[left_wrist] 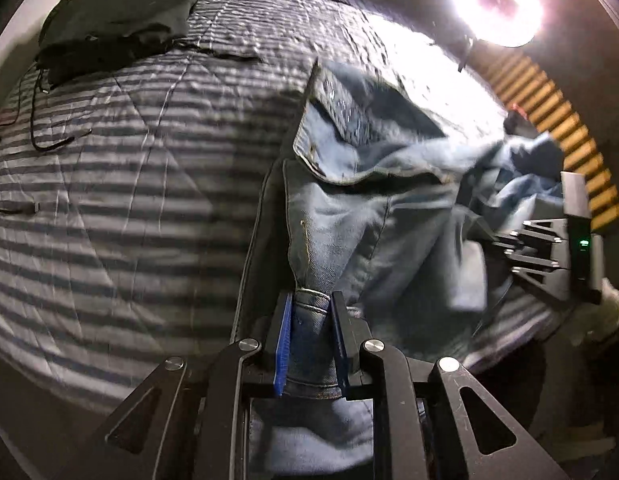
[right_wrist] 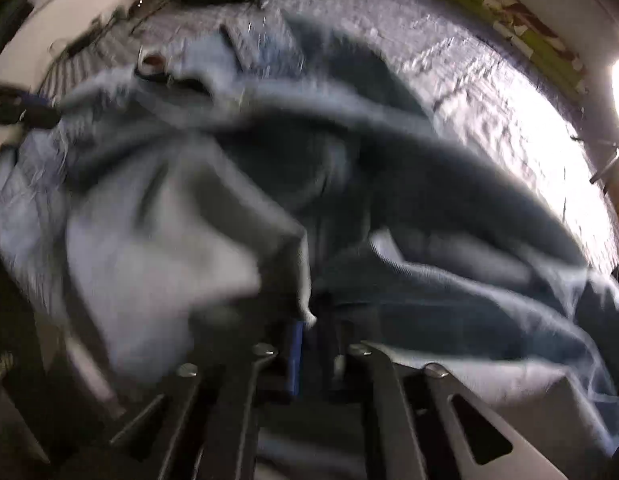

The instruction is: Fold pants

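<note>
One pair of light-blue jeans (left_wrist: pixel 349 216) lies crumpled on the bed's striped quilt (left_wrist: pixel 109 208), toward its right side in the left wrist view, under one bright lamp (left_wrist: pixel 495 0) beyond the bed's far right corner. There are two hand-held grippers. The left hand-held gripper (left_wrist: pixel 311 344) is clamped on the jeans: a thick seamed fold of denim sits pinched between its two blue pads (left_wrist: pixel 283 352), and the cloth runs up from there. The right hand-held gripper (right_wrist: pixel 313 344) is closed, with a thin edge of denim at its fingertips; blur hides whether the pads truly grip it. One pile of dark clothing (left_wrist: pixel 117 12) rests at the bed's far left corner, well apart from the jeans, with one thin black cord (left_wrist: pixel 49 136) trailing near it.
</note>
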`<move>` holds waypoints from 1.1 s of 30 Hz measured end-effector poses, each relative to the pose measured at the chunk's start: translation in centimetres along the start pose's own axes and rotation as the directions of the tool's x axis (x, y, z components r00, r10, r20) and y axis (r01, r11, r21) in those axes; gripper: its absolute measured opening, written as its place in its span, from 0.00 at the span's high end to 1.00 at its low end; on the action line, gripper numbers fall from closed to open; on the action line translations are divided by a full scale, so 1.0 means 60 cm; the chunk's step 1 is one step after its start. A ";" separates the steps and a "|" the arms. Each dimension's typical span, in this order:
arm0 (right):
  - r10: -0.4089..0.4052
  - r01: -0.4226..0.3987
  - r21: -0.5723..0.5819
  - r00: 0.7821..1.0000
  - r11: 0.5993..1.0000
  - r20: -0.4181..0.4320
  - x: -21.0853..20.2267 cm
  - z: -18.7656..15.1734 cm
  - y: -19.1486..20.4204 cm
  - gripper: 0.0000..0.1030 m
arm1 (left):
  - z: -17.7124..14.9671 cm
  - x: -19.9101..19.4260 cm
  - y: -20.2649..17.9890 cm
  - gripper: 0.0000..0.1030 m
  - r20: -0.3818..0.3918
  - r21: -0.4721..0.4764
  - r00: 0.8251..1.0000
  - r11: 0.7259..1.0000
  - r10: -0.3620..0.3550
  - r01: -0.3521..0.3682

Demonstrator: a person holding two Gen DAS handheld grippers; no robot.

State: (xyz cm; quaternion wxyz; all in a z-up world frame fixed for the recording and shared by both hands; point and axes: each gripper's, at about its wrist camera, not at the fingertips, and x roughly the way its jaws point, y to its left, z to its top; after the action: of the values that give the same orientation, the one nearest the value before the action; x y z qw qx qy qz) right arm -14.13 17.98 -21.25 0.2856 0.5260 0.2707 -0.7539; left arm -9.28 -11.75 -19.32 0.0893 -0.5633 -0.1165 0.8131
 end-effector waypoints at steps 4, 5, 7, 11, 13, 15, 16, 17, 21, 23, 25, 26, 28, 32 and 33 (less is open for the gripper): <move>0.029 -0.029 0.033 1.000 0.999 -0.001 -0.037 -0.061 0.001 0.99 | -0.010 0.004 -0.002 0.81 -0.004 -0.007 1.000 1.000 -0.010 0.010; 0.027 -0.028 0.045 1.000 0.999 0.005 -0.048 -0.072 0.001 0.99 | -0.009 0.001 -0.004 0.81 -0.001 -0.009 1.000 1.000 -0.013 0.013; 0.026 -0.027 0.056 0.999 0.998 0.020 -0.064 -0.079 -0.002 0.99 | -0.004 -0.002 -0.008 0.81 0.004 -0.006 1.000 1.000 -0.013 0.013; 0.065 -0.068 0.106 0.997 0.992 0.036 -0.089 -0.098 -0.020 0.99 | 0.019 0.002 0.005 0.60 -0.005 -0.019 1.000 1.000 -0.004 0.003; 0.119 -0.123 0.111 0.992 0.986 0.037 -0.102 -0.105 -0.027 0.95 | 0.040 -0.006 0.021 0.49 0.023 -0.047 1.000 0.999 -0.005 0.006; 0.118 -0.122 0.112 0.992 0.986 0.047 -0.110 -0.095 -0.043 0.81 | 0.078 -0.015 0.029 0.45 0.060 -0.057 0.998 0.998 0.003 0.001; 0.101 -0.107 0.118 0.993 0.987 0.061 -0.125 -0.092 -0.039 0.64 | 0.092 -0.017 0.029 0.43 0.073 -0.053 0.997 0.999 0.013 -0.009; 0.082 -0.093 0.125 0.993 0.988 0.089 -0.140 -0.086 -0.044 0.56 | 0.114 -0.015 0.027 0.41 0.087 -0.044 0.996 0.999 0.027 -0.023; 0.025 -0.058 0.211 0.987 0.976 0.158 -0.161 -0.042 -0.109 0.47 | 0.226 0.025 -0.001 0.32 0.096 0.007 0.994 0.998 0.055 -0.056; -0.009 -0.043 0.284 0.984 0.958 0.180 -0.167 -0.032 -0.152 0.41 | 0.277 0.053 -0.011 0.25 0.082 0.004 0.996 1.000 0.027 -0.028; -0.054 -0.021 0.373 0.980 0.927 0.191 -0.164 -0.025 -0.203 0.34 | 0.320 0.086 -0.019 0.21 0.067 -0.020 0.997 0.999 0.030 -0.029; -0.073 -0.014 0.420 0.979 0.907 0.191 -0.159 -0.020 -0.228 0.34 | 0.339 0.106 -0.022 0.20 0.054 -0.022 0.998 0.999 0.037 -0.036; -0.088 -0.022 0.507 0.977 0.862 0.192 -0.146 -0.005 -0.282 0.32 | 0.371 0.141 -0.025 0.20 0.027 -0.027 0.998 0.998 0.052 -0.052; -0.064 -0.054 0.586 0.982 0.808 0.177 -0.113 0.021 -0.361 0.27 | 0.400 0.204 -0.024 0.19 -0.033 -0.074 0.998 0.996 0.050 -0.052; -0.060 -0.055 0.609 0.984 0.791 0.166 -0.102 0.028 -0.376 0.27 | 0.403 0.213 -0.027 0.19 -0.036 -0.077 0.998 0.996 0.047 -0.050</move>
State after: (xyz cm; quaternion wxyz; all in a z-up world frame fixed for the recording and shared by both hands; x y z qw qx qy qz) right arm -29.59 33.24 -12.52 0.1219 0.5206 -0.0133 -0.8449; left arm -36.38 -8.85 -22.10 0.0495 -0.5829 -0.1329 0.8001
